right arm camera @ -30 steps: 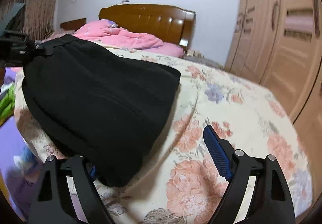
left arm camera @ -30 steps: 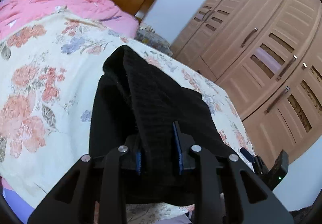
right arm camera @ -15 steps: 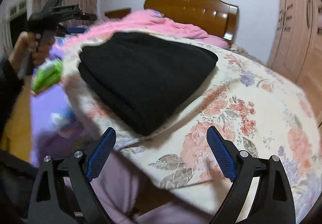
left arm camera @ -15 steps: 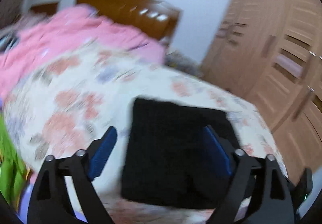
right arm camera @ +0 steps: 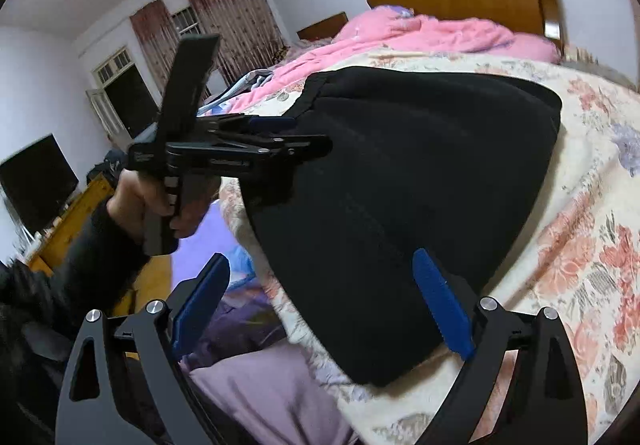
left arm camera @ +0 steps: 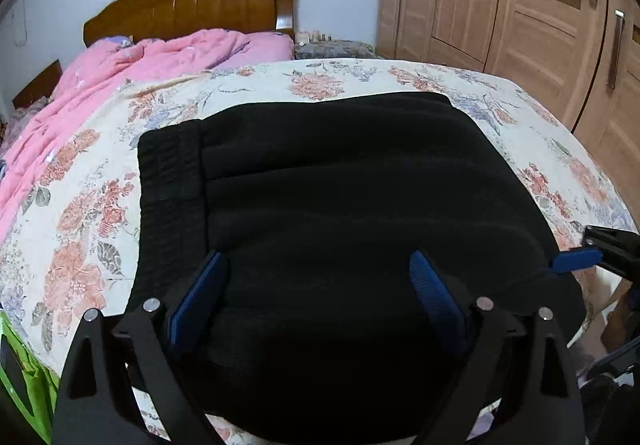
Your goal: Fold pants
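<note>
Black knit pants (left arm camera: 344,213) lie folded flat on floral cream bedsheet (left arm camera: 84,213), waistband left. Left gripper (left arm camera: 316,285) hovers over near edge, jaws just opened wide, nothing clamped. Right gripper (right arm camera: 320,293) spread wide too, empty, at the pile's near right corner.

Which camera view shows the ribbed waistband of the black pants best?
The left wrist view: the waistband runs in full down the left edge of the folded black pants. In the right wrist view the band is only a short strip, its lower part hidden behind the left gripper.
</note>
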{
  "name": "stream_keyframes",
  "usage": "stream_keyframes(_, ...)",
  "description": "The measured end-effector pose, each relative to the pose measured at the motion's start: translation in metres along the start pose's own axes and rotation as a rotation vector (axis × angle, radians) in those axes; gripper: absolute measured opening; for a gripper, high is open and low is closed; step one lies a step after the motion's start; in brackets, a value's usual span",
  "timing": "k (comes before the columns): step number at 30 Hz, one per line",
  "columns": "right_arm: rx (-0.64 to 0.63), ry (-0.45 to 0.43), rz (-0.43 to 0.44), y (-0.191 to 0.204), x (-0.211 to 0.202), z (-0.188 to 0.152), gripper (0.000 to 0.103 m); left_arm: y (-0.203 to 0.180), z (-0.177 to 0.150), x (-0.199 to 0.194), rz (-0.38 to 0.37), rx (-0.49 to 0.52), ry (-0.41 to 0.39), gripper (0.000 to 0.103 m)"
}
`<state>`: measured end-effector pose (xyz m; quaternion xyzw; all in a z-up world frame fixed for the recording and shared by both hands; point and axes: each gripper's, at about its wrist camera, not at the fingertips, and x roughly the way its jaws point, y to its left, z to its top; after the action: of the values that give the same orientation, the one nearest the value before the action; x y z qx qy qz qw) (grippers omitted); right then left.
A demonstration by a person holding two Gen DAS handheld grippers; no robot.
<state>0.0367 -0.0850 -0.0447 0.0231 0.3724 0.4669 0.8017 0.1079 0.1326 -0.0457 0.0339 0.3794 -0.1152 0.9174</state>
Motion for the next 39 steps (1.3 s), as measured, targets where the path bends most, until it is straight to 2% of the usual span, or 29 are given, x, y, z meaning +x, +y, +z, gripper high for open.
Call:
stream_keyframes(1, -0.011, -0.004, 0.009, 0.0, -0.006, 0.005, 0.09, 0.001, 0.001, 0.001, -0.004, -0.005, 0.003, 0.094)
stream_keyframes(3, -0.013, -0.081, -0.014, -0.007, -0.024, 0.021, 0.09, -0.001, 0.0, 0.002, 0.001, -0.001, -0.002, 0.097)
stream_keyframes(5, 0.068, -0.114, -0.015, -0.032, -0.028, 0.045, 0.09, -0.004, -0.002, 0.005, 0.022, 0.002, -0.014, 0.098)
stream_keyframes(7, 0.127, -0.105, 0.047, -0.055, -0.013, 0.068, 0.09, -0.004, 0.0, 0.007, 0.033, -0.01, -0.023, 0.098)
stream_keyframes(9, 0.189, -0.01, 0.133, -0.083, 0.027, 0.091, 0.09, -0.004, -0.001, 0.006, 0.036, -0.014, -0.029, 0.098)
stream_keyframes(11, 0.168, 0.056, 0.059, -0.102, 0.057, 0.102, 0.089, -0.005, -0.002, 0.005, 0.046, -0.005, -0.03, 0.098)
stream_keyframes(12, 0.164, 0.038, 0.035, -0.114, 0.063, 0.109, 0.088, -0.004, -0.003, 0.005, 0.045, -0.002, -0.032, 0.098)
stream_keyframes(13, 0.214, -0.003, 0.013, -0.126, 0.061, 0.115, 0.087, -0.004, -0.004, 0.006, 0.046, -0.001, -0.034, 0.098)
stream_keyframes(15, 0.345, -0.053, 0.007, -0.142, 0.053, 0.121, 0.081, -0.002, -0.004, 0.006, 0.041, -0.002, -0.035, 0.098)
stream_keyframes(17, 0.397, -0.137, 0.046, -0.143, 0.037, 0.122, 0.087, -0.003, -0.004, 0.007, 0.04, -0.001, -0.04, 0.099)
stream_keyframes(19, 0.349, -0.134, 0.033, -0.135, 0.032, 0.124, 0.089, -0.002, -0.006, 0.008, 0.038, -0.002, -0.051, 0.099)
stream_keyframes(21, 0.339, -0.128, -0.04, -0.137, 0.025, 0.123, 0.089, -0.001, -0.007, 0.008, 0.036, 0.002, -0.056, 0.099)
stream_keyframes(23, 0.408, -0.141, -0.083, -0.159, 0.01, 0.118, 0.089, -0.001, -0.007, 0.007, 0.035, 0.0, -0.055, 0.099)
stream_keyframes(26, 0.513, -0.171, -0.061, -0.197, -0.005, 0.108, 0.089, -0.004, -0.005, -0.012, 0.022, -0.032, -0.079, 0.089)
stream_keyframes(28, 0.548, -0.157, -0.049, -0.207, 0.003, 0.104, 0.073, -0.019, 0.0, -0.034, -0.062, -0.009, -0.137, 0.088)
stream_keyframes(30, 0.561, -0.11, -0.071, -0.213, 0.018, 0.104, 0.062, -0.041, 0.006, -0.042, -0.085, 0.062, -0.152, 0.088)
stream_keyframes(34, 0.562, -0.07, -0.123, -0.219, 0.039, 0.107, 0.045, -0.088, 0.011, -0.021, -0.17, 0.219, -0.096, 0.088)
stream_keyframes(35, 0.558, -0.065, -0.146, -0.22, 0.042, 0.107, 0.041, -0.095, 0.01, -0.012, -0.193, 0.235, -0.078, 0.088)
stream_keyframes(37, 0.535, -0.08, -0.172, -0.219, 0.043, 0.105, 0.022, -0.106, 0.001, 0.01, -0.239, 0.25, -0.025, 0.091)
stream_keyframes(39, 0.457, -0.114, -0.234, -0.205, 0.039, 0.112, 0.018, -0.107, -0.008, 0.02, -0.223, 0.246, -0.047, 0.095)
